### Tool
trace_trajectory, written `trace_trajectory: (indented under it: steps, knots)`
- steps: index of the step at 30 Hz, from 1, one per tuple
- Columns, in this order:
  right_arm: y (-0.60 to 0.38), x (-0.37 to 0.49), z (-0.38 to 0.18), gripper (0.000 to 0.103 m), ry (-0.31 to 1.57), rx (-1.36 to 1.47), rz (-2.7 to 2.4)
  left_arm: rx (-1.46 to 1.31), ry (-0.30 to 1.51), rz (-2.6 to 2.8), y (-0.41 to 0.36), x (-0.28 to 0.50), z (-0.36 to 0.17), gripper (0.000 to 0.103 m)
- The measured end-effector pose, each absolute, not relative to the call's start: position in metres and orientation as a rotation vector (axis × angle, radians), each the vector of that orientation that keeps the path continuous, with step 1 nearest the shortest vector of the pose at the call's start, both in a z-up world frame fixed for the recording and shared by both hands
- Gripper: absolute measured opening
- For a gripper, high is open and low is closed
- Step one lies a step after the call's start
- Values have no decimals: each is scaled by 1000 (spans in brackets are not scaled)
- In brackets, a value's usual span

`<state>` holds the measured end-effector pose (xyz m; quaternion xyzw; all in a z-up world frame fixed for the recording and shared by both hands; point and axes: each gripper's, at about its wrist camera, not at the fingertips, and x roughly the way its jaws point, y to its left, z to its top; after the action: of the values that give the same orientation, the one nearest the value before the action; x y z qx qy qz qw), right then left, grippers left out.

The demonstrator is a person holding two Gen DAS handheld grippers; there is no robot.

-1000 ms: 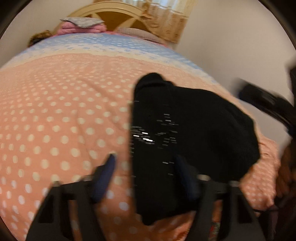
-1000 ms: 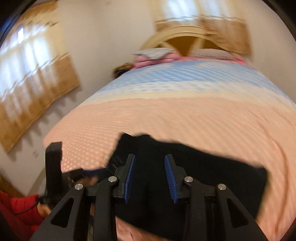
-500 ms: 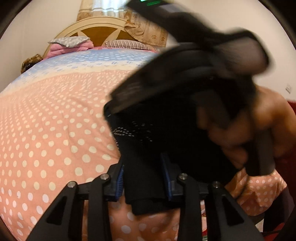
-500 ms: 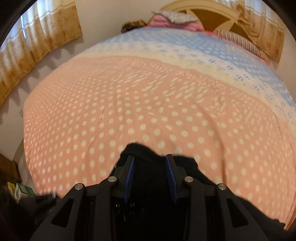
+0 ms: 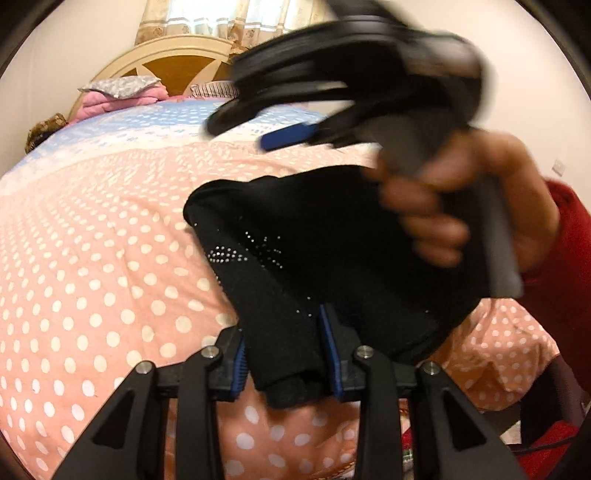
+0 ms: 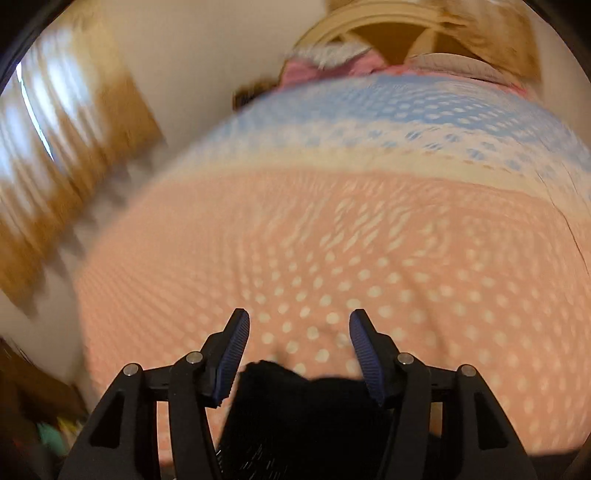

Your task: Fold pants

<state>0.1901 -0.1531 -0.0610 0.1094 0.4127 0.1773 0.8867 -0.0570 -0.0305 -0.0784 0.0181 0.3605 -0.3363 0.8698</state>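
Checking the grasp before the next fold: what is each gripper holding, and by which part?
The left gripper clamps a bunched edge of the black pants. The right gripper holds nothing; its jaws are opening, pads clear of the fabric.

- A bed [image 5: 92, 258] fills most of the room, its cover pink with white dots, turning to a cream band and then a blue dotted band [image 5: 147, 122] toward the head.
- An arched cream headboard [image 5: 166, 55] with brown wooden panels stands against a plain pale wall [image 5: 66, 44].
- Pink folded bedding [image 5: 110, 101] and a grey pillow lie at the head.
- Tan-bordered curtains [image 5: 229, 18] hang above the headboard, daylight showing through; another curtained window [image 6: 48, 122] is on the side wall.
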Motion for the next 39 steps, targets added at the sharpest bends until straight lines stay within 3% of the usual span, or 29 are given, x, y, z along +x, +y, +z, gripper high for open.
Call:
trace_trajectory:
  steps: [3,9,11,20,24,39]
  knots:
    - [-170,155,-51,58,824,216,370,23,765,-733,-20,-53,-75,35]
    - [-190,84,-64,58,816,260,407,-39,783,-681,30,-27,-54,68]
    - [-185,65,-68,58,805,288,464,-77,748,-641,47,-14,-41,72]
    - [-145,23,-94,58,886,350,660,37,755,-607,25,95,-40,70]
    - [-134,16,-105,58,927,364,699,225,794,-634,1,83,-60,68]
    - [-78,67,-113,58,911,311,691,245,827,-611,-16,107,-64,66]
